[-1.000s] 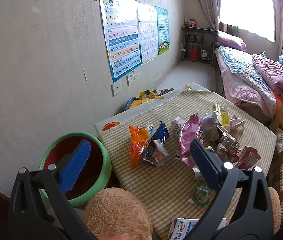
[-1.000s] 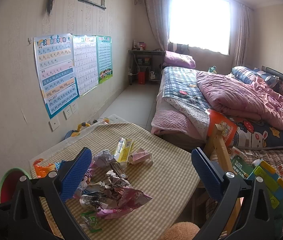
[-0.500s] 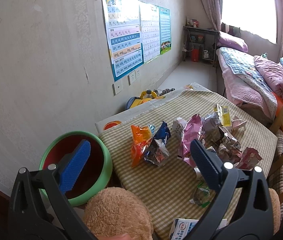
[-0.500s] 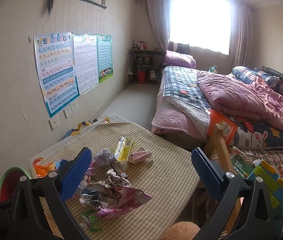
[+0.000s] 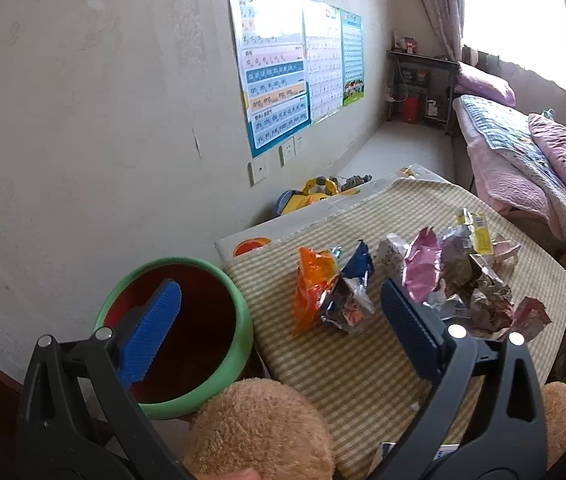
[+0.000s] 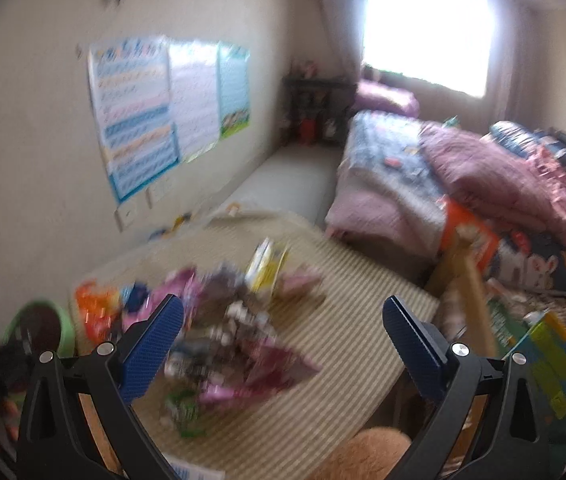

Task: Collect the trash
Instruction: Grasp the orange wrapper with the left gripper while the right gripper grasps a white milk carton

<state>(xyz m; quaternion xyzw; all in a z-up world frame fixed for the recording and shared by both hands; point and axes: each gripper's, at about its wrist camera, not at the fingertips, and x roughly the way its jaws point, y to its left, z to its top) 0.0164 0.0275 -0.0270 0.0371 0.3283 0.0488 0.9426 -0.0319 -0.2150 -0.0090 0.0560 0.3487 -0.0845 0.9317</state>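
Crumpled wrappers (image 5: 423, 284) lay heaped on the checked desk (image 5: 347, 372), at 12 to 1 o'clock ahead of the left tool (image 5: 279, 320), its fingers spread, empty. Green-rimmed bin (image 5: 187, 336) at 9 o'clock. Right tool (image 6: 283, 332) also spread wide above the pile; view blurred.

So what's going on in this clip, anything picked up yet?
Not yet. A person holds two grippers above a checked table strewn with crumpled snack wrappers. The left gripper and the right gripper are both open and empty. A green-rimmed bin stands beside the table's left edge, with nothing visible in the part of its inside that shows. The right wrist view is blurred.
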